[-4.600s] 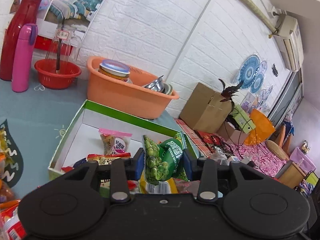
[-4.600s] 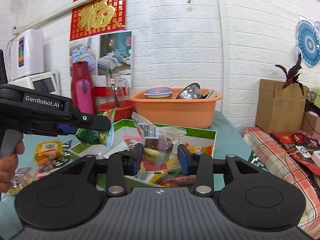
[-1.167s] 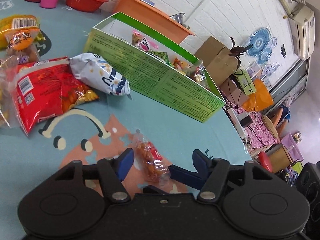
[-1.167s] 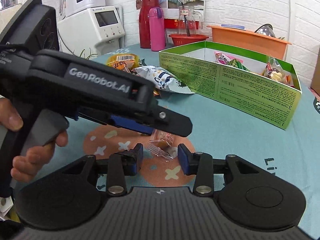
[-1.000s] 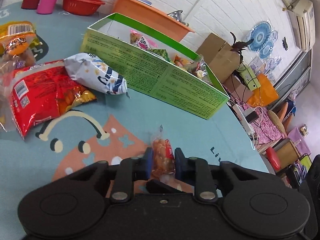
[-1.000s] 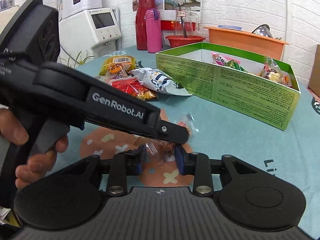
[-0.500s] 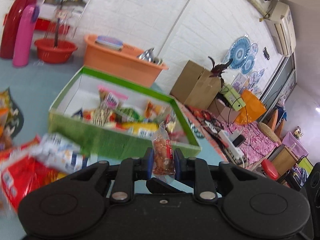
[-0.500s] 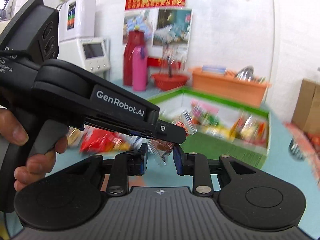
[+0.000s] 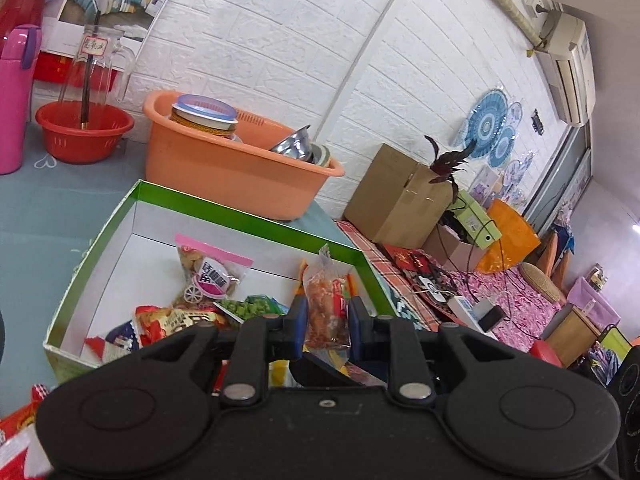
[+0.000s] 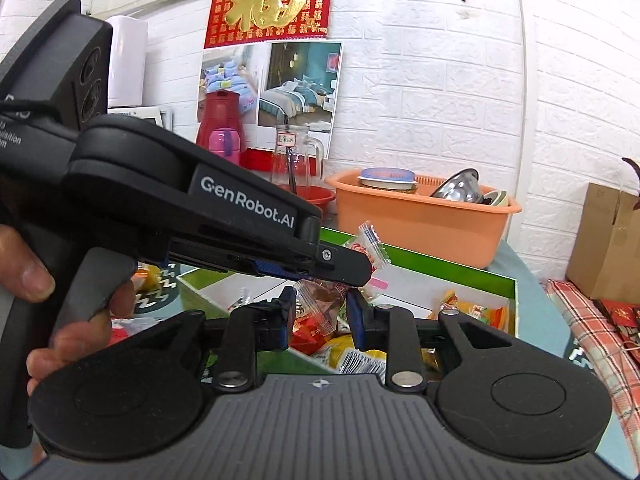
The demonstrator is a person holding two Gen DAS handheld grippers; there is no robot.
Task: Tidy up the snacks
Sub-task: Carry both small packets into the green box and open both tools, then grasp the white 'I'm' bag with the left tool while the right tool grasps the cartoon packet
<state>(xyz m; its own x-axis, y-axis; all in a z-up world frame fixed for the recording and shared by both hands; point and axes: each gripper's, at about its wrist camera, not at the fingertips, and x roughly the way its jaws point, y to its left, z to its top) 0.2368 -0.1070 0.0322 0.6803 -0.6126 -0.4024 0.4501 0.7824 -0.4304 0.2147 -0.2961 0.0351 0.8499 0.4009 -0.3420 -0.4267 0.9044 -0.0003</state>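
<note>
My left gripper (image 9: pixel 326 320) is shut on a clear packet of orange-red snack (image 9: pixel 325 304) and holds it upright above the near right part of the green snack box (image 9: pixel 248 216). In the right wrist view the left gripper (image 10: pixel 348 266) crosses from the left, its packet's top (image 10: pixel 368 246) sticking up. My right gripper (image 10: pixel 320 312) is shut on a small clear packet with a dark brown snack (image 10: pixel 320 300), held over the box (image 10: pixel 460 270). Several snack packets lie inside the box, among them a pink-topped bag (image 9: pixel 210 268).
An orange basin (image 9: pixel 236 168) with a jar and metal bowls stands right behind the box. A red bowl with a glass jug (image 9: pixel 84 136) and a pink bottle (image 9: pixel 14 96) stand at the back left. A red snack bag (image 9: pixel 16 440) lies at the near left.
Both grippers closed on small packets on the table, lifted them and carried them over the green box. In the last half second both moved further forward over the box.
</note>
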